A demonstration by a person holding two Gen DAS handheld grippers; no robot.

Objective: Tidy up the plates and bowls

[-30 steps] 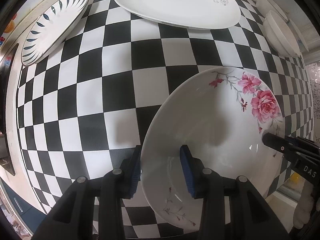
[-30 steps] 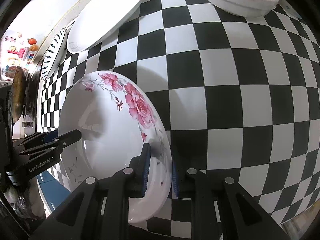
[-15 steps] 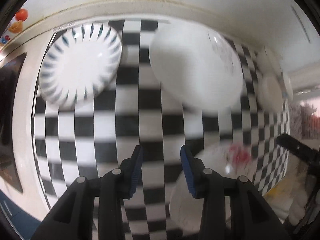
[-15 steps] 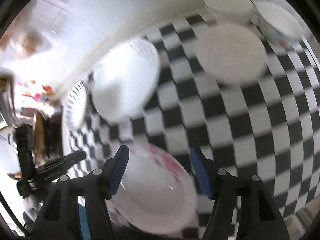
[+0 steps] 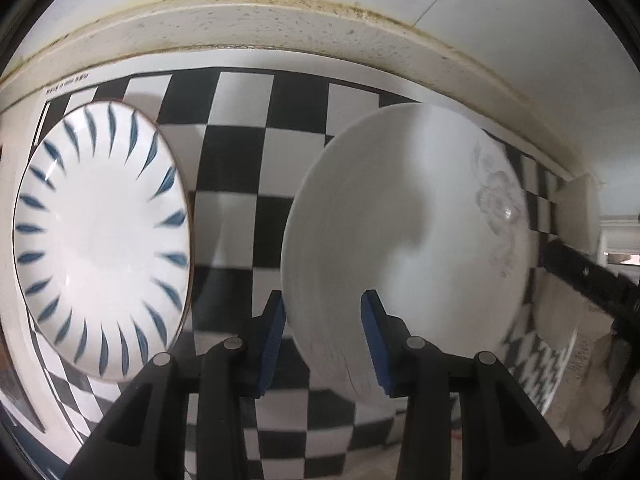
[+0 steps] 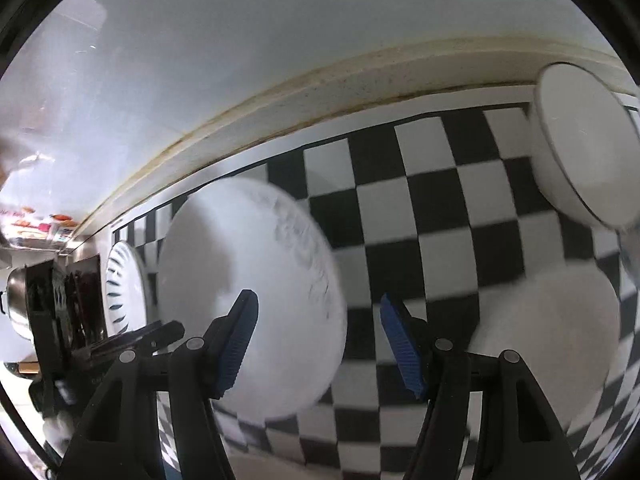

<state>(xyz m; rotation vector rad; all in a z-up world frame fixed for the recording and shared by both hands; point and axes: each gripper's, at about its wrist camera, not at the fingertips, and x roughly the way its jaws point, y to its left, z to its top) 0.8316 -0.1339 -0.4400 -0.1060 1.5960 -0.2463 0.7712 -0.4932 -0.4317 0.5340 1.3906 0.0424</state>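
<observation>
The large white plate (image 5: 404,240) with a faint grey flower near its rim lies flat on the checkered desk (image 5: 236,160), and everything else is placed here relative to it. The blue-leaf plate (image 5: 100,240) sits to its left, close but apart; in the right wrist view a shallow white bowl (image 6: 580,160) stands well off to its right near the back edge, and another white dish (image 6: 548,332), blurred, lies nearer on the right.

The left tool (image 5: 324,332) hovers over the white plate's near-left rim, its blue pads a narrow gap apart and pinching nothing. The right tool (image 6: 318,344) has its pads spread wide, also empty, over the plate's right edge.

This plate is likely glazed ceramic: stiff, fairly heavy, slick and liable to chip. The rim is the only place to take hold, one pad above and one below, ideally from two opposite sides, since a single pinch may let it tip.
</observation>
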